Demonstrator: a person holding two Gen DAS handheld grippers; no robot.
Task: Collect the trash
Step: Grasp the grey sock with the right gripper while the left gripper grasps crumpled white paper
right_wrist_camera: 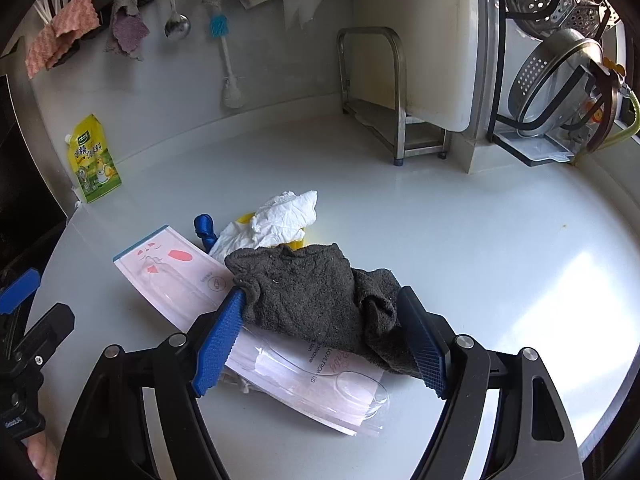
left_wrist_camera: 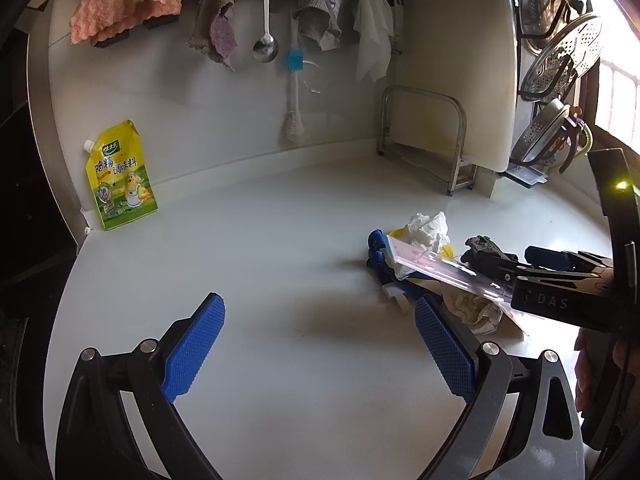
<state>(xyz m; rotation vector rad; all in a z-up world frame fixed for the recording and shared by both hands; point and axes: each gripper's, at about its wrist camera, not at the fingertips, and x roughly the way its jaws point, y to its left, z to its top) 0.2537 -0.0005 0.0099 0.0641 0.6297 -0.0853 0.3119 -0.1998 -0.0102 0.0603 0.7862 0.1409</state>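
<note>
A trash pile lies on the white counter (left_wrist_camera: 280,240): a crumpled white tissue (right_wrist_camera: 284,216), a dark grey rag (right_wrist_camera: 308,288), a clear pink plastic package (right_wrist_camera: 172,276), a blue ribbon (right_wrist_camera: 205,230) and something yellow under the tissue. My right gripper (right_wrist_camera: 320,332) is open, its blue pads on either side of the grey rag, above the package. In the left wrist view the pile (left_wrist_camera: 424,248) sits at right, with the right gripper (left_wrist_camera: 560,280) over it. My left gripper (left_wrist_camera: 320,344) is open and empty, over bare counter left of the pile.
A yellow seasoning pouch (left_wrist_camera: 120,176) leans on the back wall at left. Cloths, a spoon (left_wrist_camera: 265,16) and a brush hang from a rail. A metal rack (right_wrist_camera: 384,100) holds a white cutting board (right_wrist_camera: 420,40). A dish rack (right_wrist_camera: 560,80) with strainers stands far right.
</note>
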